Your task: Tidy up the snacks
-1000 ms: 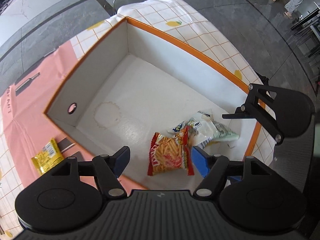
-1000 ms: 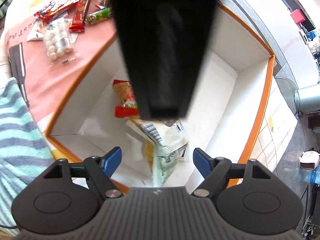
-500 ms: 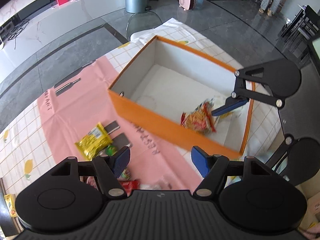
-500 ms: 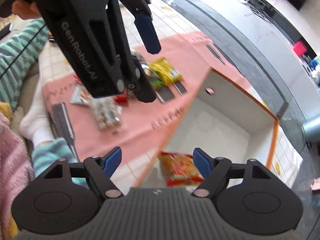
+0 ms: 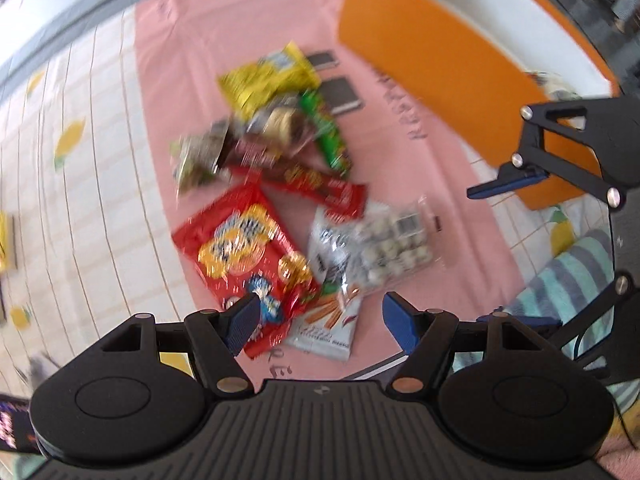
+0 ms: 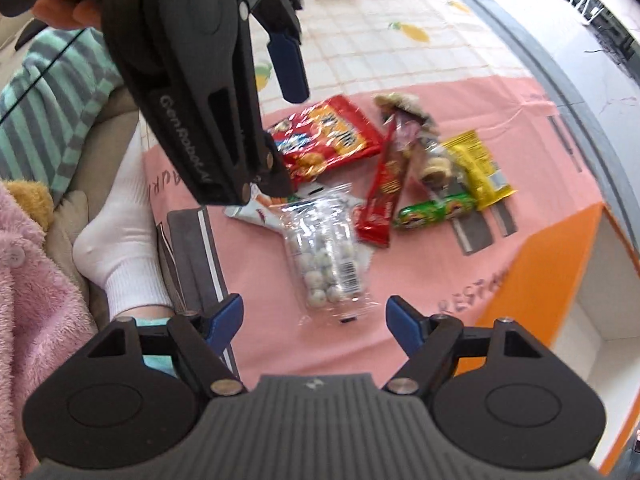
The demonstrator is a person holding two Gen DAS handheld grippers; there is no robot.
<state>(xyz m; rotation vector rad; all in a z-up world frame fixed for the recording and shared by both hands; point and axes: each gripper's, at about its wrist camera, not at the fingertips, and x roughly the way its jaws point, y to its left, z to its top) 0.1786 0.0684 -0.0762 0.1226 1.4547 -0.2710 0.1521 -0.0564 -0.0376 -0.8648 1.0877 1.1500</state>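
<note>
A pile of snack packs lies on the pink mat: a red bag (image 5: pixel 240 240) (image 6: pixel 328 136), a clear bag of white balls (image 5: pixel 384 244) (image 6: pixel 324 256), a red bar (image 5: pixel 316 184) (image 6: pixel 384 188), a green tube (image 5: pixel 328 136) (image 6: pixel 436 210) and a yellow pack (image 5: pixel 268 80) (image 6: pixel 478 168). My left gripper (image 5: pixel 316 322) is open and empty just above the red bag. My right gripper (image 6: pixel 314 320) is open and empty above the clear bag. The orange box (image 5: pixel 440 56) (image 6: pixel 548 264) stands to the right.
The left gripper's body (image 6: pixel 192 80) fills the upper left of the right wrist view. The right gripper (image 5: pixel 568 152) shows at the right edge of the left wrist view. A person's socked foot (image 6: pixel 116 248) and striped clothing (image 5: pixel 572 280) lie at the table's near edge.
Both grippers have moved out of the box and back over the snack pile on the pink mat. Both stay open and empty. Two packs remain in the box.
</note>
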